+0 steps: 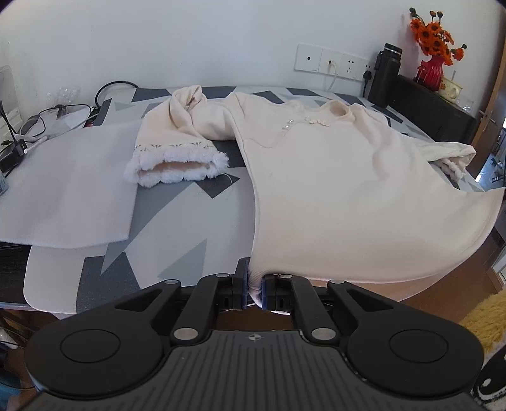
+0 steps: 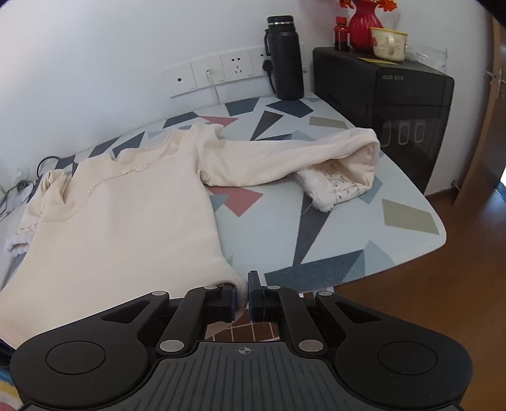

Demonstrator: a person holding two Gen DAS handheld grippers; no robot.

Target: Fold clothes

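A cream long-sleeved top [image 1: 332, 177] [image 2: 126, 215] lies face up on the patterned table, collar toward the wall. Both sleeves spread out sideways, and their fluffy white cuffs [image 1: 177, 167] [image 2: 319, 189] rest on the table. My left gripper [image 1: 254, 284] is shut on the hem's left corner at the table's near edge. My right gripper [image 2: 242, 294] is shut on the hem's right corner. Both corners are lifted slightly off the table, and the hem between them hangs over the edge.
A grey folded cloth [image 1: 69, 183] lies left of the top. Cables and a charger [image 1: 15, 148] sit at the far left. A black flask [image 2: 284, 57], a black appliance [image 2: 395, 104], a red vase [image 2: 363, 22] and a mug [image 2: 389, 42] stand at the back right. Wall sockets [image 2: 221, 72] are behind.
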